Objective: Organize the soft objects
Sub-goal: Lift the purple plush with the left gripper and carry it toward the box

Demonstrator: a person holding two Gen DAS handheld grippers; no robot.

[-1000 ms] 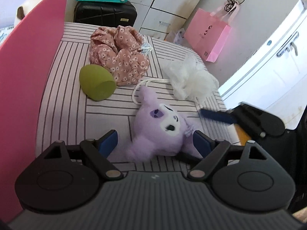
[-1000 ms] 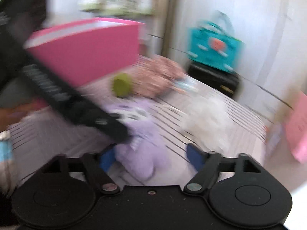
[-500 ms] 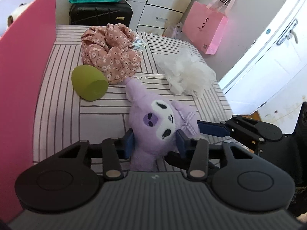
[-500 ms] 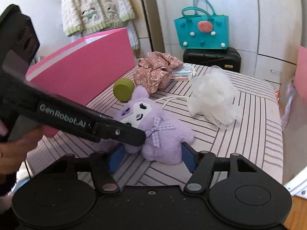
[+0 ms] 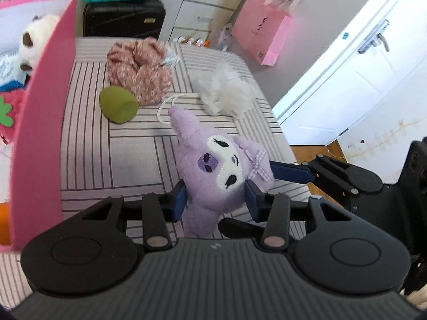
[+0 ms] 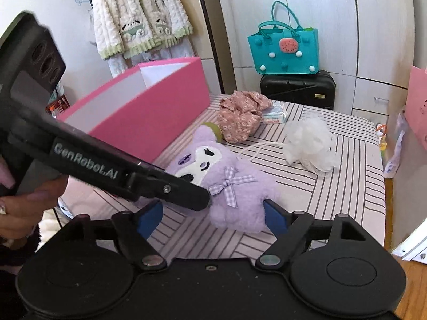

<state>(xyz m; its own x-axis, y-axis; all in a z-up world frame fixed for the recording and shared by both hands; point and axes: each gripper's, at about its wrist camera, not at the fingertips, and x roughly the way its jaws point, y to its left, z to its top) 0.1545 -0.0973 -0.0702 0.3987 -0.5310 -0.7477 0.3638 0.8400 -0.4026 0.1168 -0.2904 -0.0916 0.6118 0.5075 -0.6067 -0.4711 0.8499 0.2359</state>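
Observation:
A purple plush toy with a white face and a checked bow is squeezed between the blue pads of my left gripper, lifted a little above the striped table. It also shows in the right wrist view, with the left gripper at its side. My right gripper is open, its pads to either side of the toy's lower end without touching it. A pink box stands at the left with other soft toys inside.
On the striped table lie a green egg-shaped sponge, a floral pink cloth, a white mesh bath puff with a cord, and a tissue pack. A black suitcase, teal bag and pink paper bag stand behind.
My left gripper closed on the purple plush toy and raised it, turning toward the pink box. The right gripper stayed open beside it.

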